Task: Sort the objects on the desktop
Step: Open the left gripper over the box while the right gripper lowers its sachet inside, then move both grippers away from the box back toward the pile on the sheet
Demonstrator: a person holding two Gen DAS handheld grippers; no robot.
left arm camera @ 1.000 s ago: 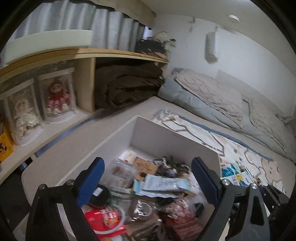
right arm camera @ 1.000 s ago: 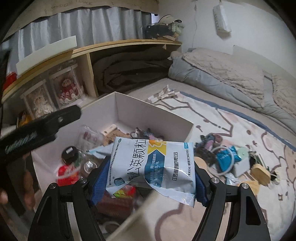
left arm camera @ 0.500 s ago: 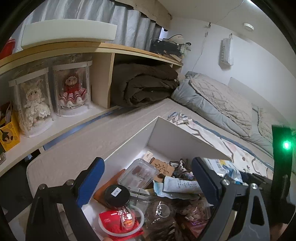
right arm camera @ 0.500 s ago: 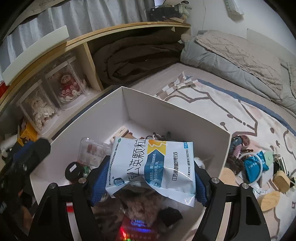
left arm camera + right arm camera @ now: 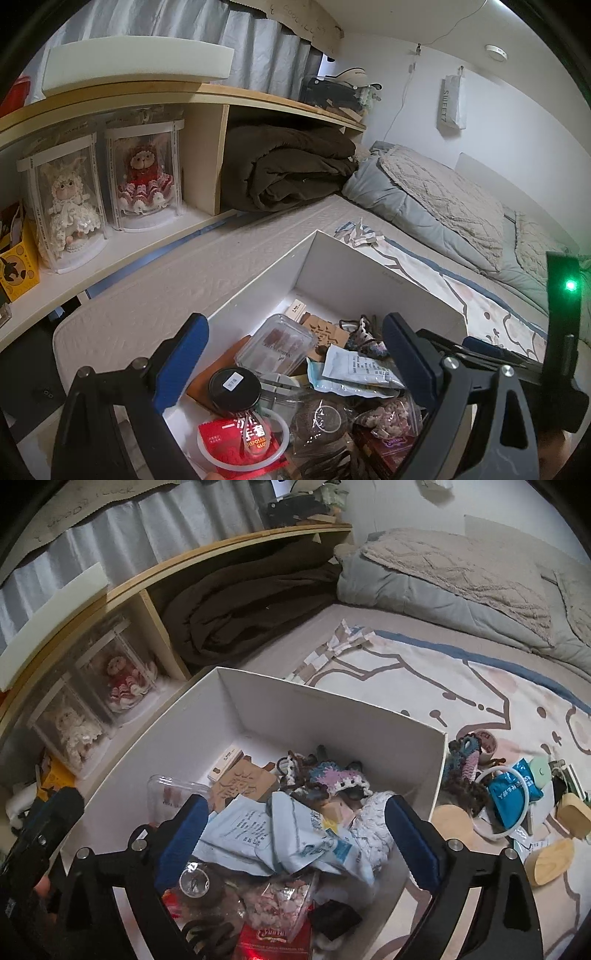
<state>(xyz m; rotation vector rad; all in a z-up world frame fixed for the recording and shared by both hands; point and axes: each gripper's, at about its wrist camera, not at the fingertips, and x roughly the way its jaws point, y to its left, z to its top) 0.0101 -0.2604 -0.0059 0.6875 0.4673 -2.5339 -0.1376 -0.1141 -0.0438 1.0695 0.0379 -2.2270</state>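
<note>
A white box (image 5: 258,705) on the bed holds several small items. A white and blue medicine sachet (image 5: 314,842) lies loose on the pile inside it, below my right gripper (image 5: 295,842), which is open and empty over the box. My left gripper (image 5: 295,362) is open and empty above the box's left side (image 5: 255,284), over a black round tin (image 5: 234,387), a clear plastic case (image 5: 277,343) and a red packet (image 5: 240,443). Loose items lie on the patterned mat right of the box: a blue pouch in a white ring (image 5: 513,790), wooden pieces (image 5: 550,860) and a crochet toy (image 5: 465,764).
A wooden shelf (image 5: 207,96) at the left holds two boxed dolls (image 5: 144,173) and a folded brown blanket (image 5: 291,170). Grey bedding (image 5: 461,576) lies at the back right. The right gripper's body shows at the right edge of the left view (image 5: 561,332).
My right gripper moved over the box and opened, and the medicine sachet dropped onto the pile inside. My left gripper shifted left, still open.
</note>
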